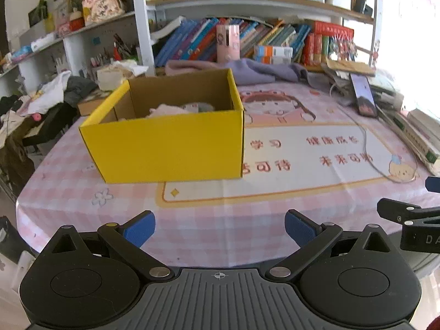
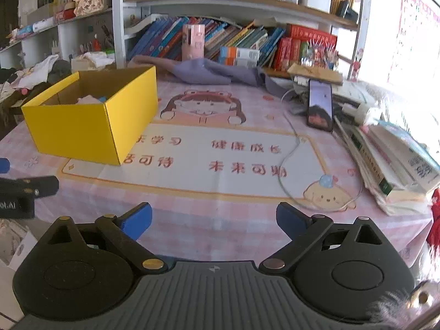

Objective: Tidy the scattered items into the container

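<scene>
A yellow cardboard box stands open on the pink checked tablecloth, with pale pink and grey soft items inside it. In the right wrist view the box is at the left, with a pink item showing inside. My left gripper is open and empty, above the near table edge in front of the box. My right gripper is open and empty, above the near edge to the right of the box. Each gripper shows at the edge of the other's view.
A phone leans at the back right with a white cable trailing across the cloth. Stacked books lie along the right edge. A purple cloth, a pink cup and shelves of books stand behind. Clothes pile at far left.
</scene>
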`<state>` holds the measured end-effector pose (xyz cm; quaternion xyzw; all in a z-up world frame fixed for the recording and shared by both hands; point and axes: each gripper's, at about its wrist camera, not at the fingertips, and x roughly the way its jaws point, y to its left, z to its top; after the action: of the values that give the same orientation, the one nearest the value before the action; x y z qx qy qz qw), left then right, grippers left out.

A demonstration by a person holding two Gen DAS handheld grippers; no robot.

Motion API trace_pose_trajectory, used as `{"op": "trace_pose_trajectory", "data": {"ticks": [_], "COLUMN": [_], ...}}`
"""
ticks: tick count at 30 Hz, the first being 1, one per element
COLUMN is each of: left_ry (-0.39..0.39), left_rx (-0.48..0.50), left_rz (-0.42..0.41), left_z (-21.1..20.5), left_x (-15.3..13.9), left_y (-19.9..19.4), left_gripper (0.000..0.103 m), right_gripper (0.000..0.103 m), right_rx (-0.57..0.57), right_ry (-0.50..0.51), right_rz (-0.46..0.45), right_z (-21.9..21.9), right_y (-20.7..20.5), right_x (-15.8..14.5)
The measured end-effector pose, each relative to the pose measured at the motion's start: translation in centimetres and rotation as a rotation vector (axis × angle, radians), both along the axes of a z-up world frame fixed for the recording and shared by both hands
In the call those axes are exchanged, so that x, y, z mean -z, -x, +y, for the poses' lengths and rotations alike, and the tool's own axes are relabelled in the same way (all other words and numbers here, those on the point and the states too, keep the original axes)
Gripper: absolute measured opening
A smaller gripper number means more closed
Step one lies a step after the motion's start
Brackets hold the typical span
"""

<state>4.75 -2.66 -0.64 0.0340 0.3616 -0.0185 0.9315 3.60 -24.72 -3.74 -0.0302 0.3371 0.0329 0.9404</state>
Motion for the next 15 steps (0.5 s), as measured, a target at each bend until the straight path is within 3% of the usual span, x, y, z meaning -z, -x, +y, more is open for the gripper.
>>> {"op": "trace_pose_trajectory", "data": {"ticks": [15], "left_ry": [0.025], "left_rx": [-0.009], "left_rz": [0.068], "left_z": [0.27], "left_x": [0.9], "left_y": [-0.42], "left_gripper": [0.102], "right_gripper": [0.1], "right_rx": [-0.016], "right_ry": [-0.019], "right_rz": [0.051], "right_z": [0.28], "right_y": [-0.46], "right_x": [0.45]}}
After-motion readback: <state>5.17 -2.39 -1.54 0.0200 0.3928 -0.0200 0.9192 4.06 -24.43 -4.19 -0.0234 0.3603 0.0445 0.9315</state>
